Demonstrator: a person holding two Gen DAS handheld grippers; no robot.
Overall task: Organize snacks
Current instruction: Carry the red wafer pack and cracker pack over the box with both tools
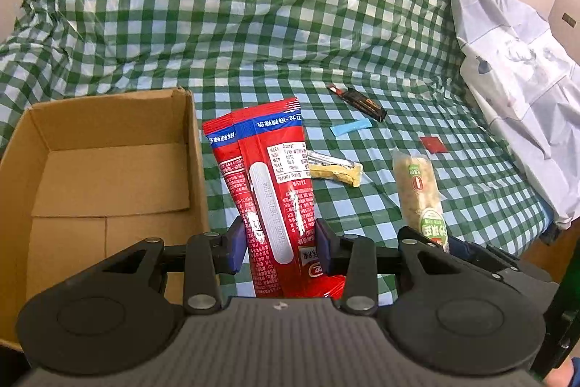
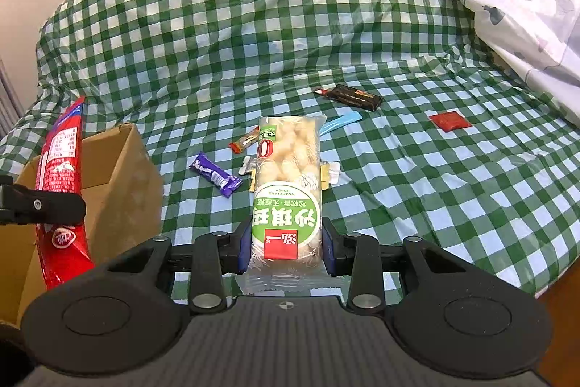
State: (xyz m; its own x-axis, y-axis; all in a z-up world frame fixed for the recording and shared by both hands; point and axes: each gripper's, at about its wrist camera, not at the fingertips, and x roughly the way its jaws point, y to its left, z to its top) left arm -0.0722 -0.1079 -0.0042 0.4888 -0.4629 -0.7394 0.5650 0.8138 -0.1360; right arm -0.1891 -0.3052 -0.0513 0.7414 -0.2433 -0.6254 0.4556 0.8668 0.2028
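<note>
My left gripper [image 1: 282,243] is shut on a tall red snack packet [image 1: 270,184], held upright just right of the open cardboard box [image 1: 108,169]. The same red packet [image 2: 59,191] shows at the left of the right wrist view. My right gripper [image 2: 286,247] is shut on a clear pack of puffed rice cake with a green label [image 2: 288,180], lifted above the green checked cloth [image 2: 253,24]; that pack [image 1: 420,191] also appears right of the left gripper. On the cloth lie a purple bar [image 2: 216,178], a small orange candy [image 2: 243,143], a black bar [image 2: 349,97], a blue strip [image 2: 342,122] and a red sachet [image 2: 449,121].
A yellow wrapped snack [image 1: 335,169] lies on the cloth behind the red packet. A pale printed sheet [image 1: 514,68] is heaped along the right side. The box interior [image 1: 108,184] holds nothing visible. The cloth's front edge drops off at lower right [image 2: 525,278].
</note>
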